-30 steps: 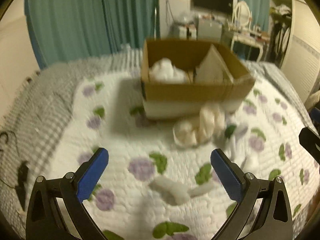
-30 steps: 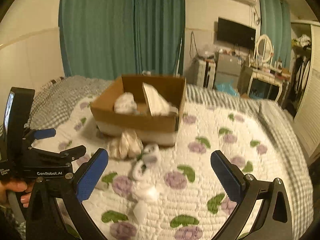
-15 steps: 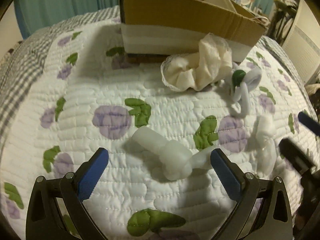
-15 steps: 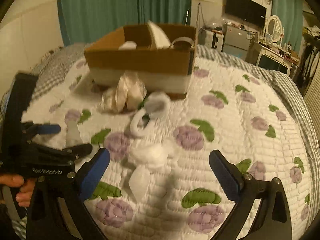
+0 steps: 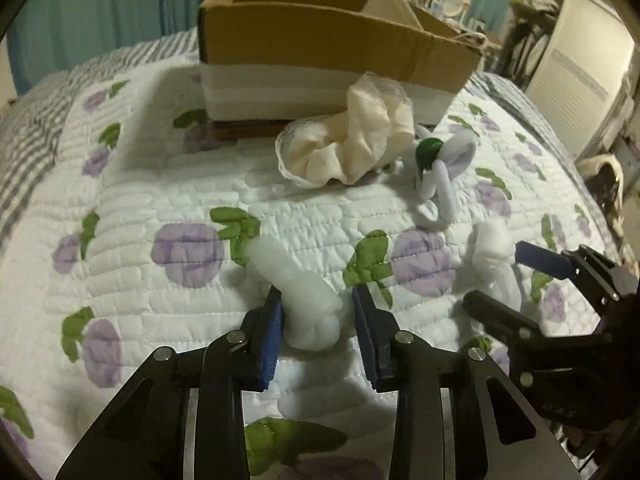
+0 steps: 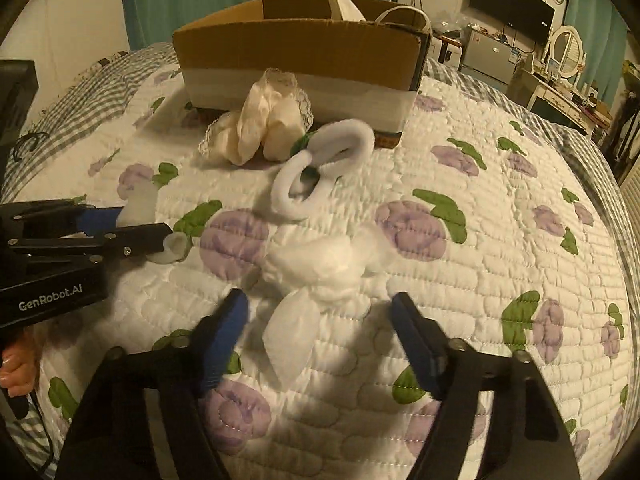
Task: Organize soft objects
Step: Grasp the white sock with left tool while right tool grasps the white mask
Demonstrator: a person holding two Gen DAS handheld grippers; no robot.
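Left gripper (image 5: pixel 316 316): jaws narrowed around a pale rolled soft item (image 5: pixel 298 292) lying on the quilt; one pad touches it, the other stands just off, so the grip looks about to close, not yet firm.

Right gripper (image 6: pixel 320 320): jaws spread, straddling a fluffy white wad (image 6: pixel 320 268) with a trailing flap, apparently lined up for its own pick.

Beyond: white loop bands (image 6: pixel 320 168), linked, with a green piece tucked in; cream lace-edged cloth (image 6: pixel 260 120), bunched against the box.

Cardboard box (image 6: pixel 300 52): open-topped, at the far end of the floral quilt (image 6: pixel 500 240), the likely destination, already holding pale items.
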